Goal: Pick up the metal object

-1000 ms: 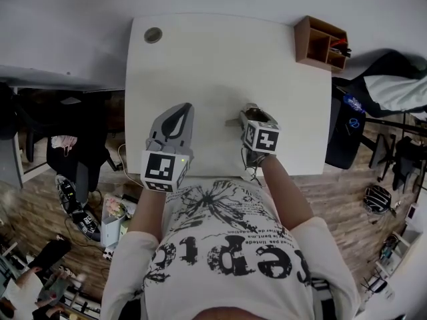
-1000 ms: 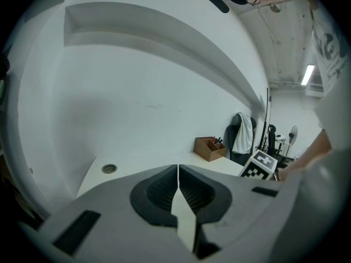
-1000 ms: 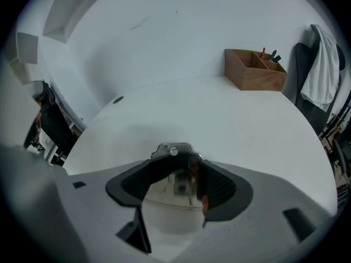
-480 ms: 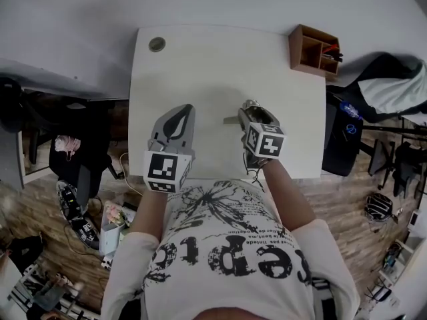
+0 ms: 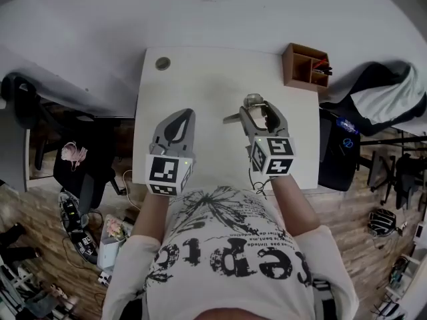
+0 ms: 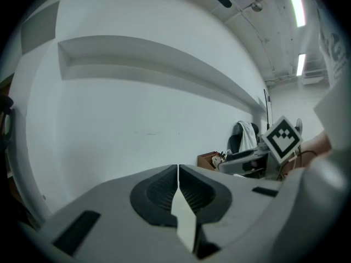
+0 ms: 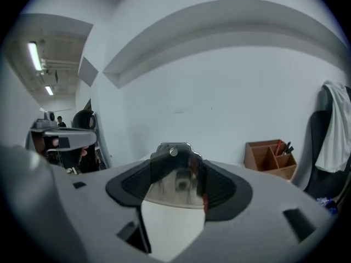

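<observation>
My right gripper [image 5: 257, 107] is shut on a shiny metal object [image 5: 233, 119] and holds it above the white table [image 5: 200, 72]. One end of the object sticks out to the left of the jaws. In the right gripper view the metal object [image 7: 174, 175] fills the gap between the dark pads [image 7: 222, 186], with a small bolt at its top. My left gripper [image 5: 180, 115] hovers over the table's left half, shut with nothing in it. Its jaws meet in the left gripper view [image 6: 178, 171].
A brown wooden organizer [image 5: 303, 67] with pens stands at the table's back right corner, also seen in the right gripper view [image 7: 271, 158]. A round grommet [image 5: 162, 63] sits at the back left corner. A chair draped with cloth [image 5: 373, 102] stands right of the table.
My right gripper, with the metal object in it, has come up closer to the head camera. The left gripper has kept its place. The head view has tilted a little.
</observation>
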Motion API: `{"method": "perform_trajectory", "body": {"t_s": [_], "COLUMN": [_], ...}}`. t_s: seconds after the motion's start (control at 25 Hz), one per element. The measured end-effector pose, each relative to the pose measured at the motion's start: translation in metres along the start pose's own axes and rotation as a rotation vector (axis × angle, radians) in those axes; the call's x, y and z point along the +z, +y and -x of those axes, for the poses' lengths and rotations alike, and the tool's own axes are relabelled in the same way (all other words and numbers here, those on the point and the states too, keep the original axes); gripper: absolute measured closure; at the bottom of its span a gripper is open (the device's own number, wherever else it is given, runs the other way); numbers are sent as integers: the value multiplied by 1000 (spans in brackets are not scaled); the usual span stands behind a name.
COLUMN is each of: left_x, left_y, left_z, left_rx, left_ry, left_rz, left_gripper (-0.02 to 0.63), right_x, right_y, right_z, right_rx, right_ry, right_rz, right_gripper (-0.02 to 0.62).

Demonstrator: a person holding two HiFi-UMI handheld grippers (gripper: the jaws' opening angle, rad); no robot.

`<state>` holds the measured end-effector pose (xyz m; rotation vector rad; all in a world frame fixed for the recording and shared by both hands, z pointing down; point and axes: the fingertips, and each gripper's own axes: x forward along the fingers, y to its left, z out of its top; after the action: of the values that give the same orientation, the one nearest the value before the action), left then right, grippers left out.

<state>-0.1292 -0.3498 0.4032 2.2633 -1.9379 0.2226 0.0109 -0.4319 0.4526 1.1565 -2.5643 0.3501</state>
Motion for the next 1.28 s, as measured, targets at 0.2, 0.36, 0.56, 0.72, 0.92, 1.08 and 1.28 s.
{"method": "perform_trajectory", "body": {"t_s": [0.2, 0.36, 0.56, 0.72, 0.92, 1.08, 1.28], "left_x": [17, 30, 59, 65, 62, 60, 60], "left_y": [3, 1, -10, -16, -19, -20, -21], "left_z": [6, 11, 17, 16, 13, 12, 11], "left_rx": [37, 62, 41, 39, 44, 49, 57], "left_ry": [-26, -31, -94, -106, -96, -92, -91], "left_rz": [-18, -18, -52, -59, -52, -50, -48], "left_gripper": [595, 595, 595, 595, 595, 595, 595], "right_x": [43, 69, 89, 91, 85, 82, 82], "right_y": [2, 3, 11, 11, 8, 4, 2], "right_z": [24, 49, 67, 71, 69, 67, 67], "right_rx": [9, 8, 28, 31, 31, 27, 27], "right_ry": [-143, -243, -307, -314, -295, -289, -293], "right_rz": [45, 72, 108, 121, 130, 116, 105], "right_gripper": [316, 318, 318, 318, 318, 318, 318]}}
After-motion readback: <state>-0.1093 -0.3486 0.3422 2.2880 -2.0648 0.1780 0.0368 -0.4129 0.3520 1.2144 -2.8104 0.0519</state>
